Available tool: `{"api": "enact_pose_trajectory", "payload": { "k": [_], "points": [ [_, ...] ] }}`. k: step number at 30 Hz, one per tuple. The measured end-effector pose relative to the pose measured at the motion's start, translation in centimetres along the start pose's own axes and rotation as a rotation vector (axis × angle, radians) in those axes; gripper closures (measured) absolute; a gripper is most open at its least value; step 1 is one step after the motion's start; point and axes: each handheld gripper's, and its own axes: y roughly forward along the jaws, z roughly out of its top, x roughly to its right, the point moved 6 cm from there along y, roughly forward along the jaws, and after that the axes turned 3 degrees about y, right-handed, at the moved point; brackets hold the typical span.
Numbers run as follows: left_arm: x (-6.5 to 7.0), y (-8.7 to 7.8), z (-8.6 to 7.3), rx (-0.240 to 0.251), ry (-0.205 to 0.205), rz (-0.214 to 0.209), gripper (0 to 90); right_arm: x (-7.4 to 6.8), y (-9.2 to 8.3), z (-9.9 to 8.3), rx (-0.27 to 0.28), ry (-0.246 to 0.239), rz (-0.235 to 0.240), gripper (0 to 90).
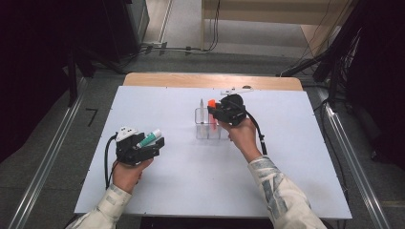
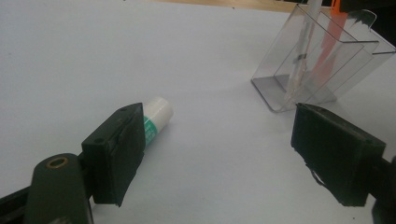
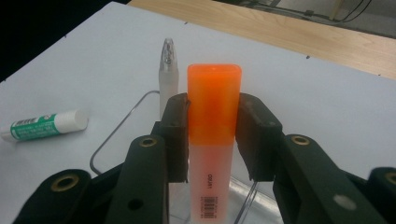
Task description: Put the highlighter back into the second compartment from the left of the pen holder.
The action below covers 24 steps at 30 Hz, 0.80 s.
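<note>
My right gripper [image 1: 216,110] [image 3: 212,126] is shut on an orange-capped highlighter [image 3: 214,98] [image 1: 211,103], held upright over a clear plastic holder [image 1: 203,130] [image 3: 112,140] at the table's middle back. The highlighter's lower end reaches down into the holder. A clear pen [image 3: 168,74] [image 2: 301,60] stands in the holder beside it. My left gripper [image 1: 154,143] [image 2: 217,140] rests open near the table's left. A green-and-white glue stick [image 2: 156,114] [image 1: 149,138] lies on the table just outside its left jaw, untouched by the pads. The holder [image 2: 327,60] stands beyond the right jaw.
The white tabletop [image 1: 286,157] has wide free room at the right and front. A bare wooden strip [image 1: 210,80] runs along its far edge, with a small white object [image 1: 234,89] lying near it. Dark equipment and cables surround the table.
</note>
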Motion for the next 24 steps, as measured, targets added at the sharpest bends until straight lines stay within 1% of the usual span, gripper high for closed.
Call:
{"api": "enact_pose_trajectory", "payload": {
  "k": [7,10,14,17,21,24],
  "points": [
    [-0.1,0.0,0.0,-0.002,-0.002,0.003,18.2,0.0,0.2,-0.8,-0.023,-0.02,-0.006,61.8],
    [-0.2,0.0,0.0,-0.003,-0.002,0.005,18.2,0.1,0.2,-0.9,-0.025,-0.019,-0.005,61.5],
    [-0.3,0.0,0.0,-0.004,-0.004,0.006,18.2,0.1,0.1,-1.1,-0.032,-0.03,-0.001,57.7],
    [-0.4,0.0,0.0,0.001,-0.007,0.009,18.2,0.2,-0.2,-1.2,-0.029,-0.031,0.004,54.6],
    [-0.6,0.0,0.0,-0.003,-0.008,0.01,18.2,0.3,-0.8,-1.5,-0.026,-0.046,0.008,49.0],
    [-0.8,0.0,0.0,-0.004,-0.011,0.016,18.2,0.5,-1.6,-1.5,-0.009,-0.045,0.012,47.0]
  ]
}}
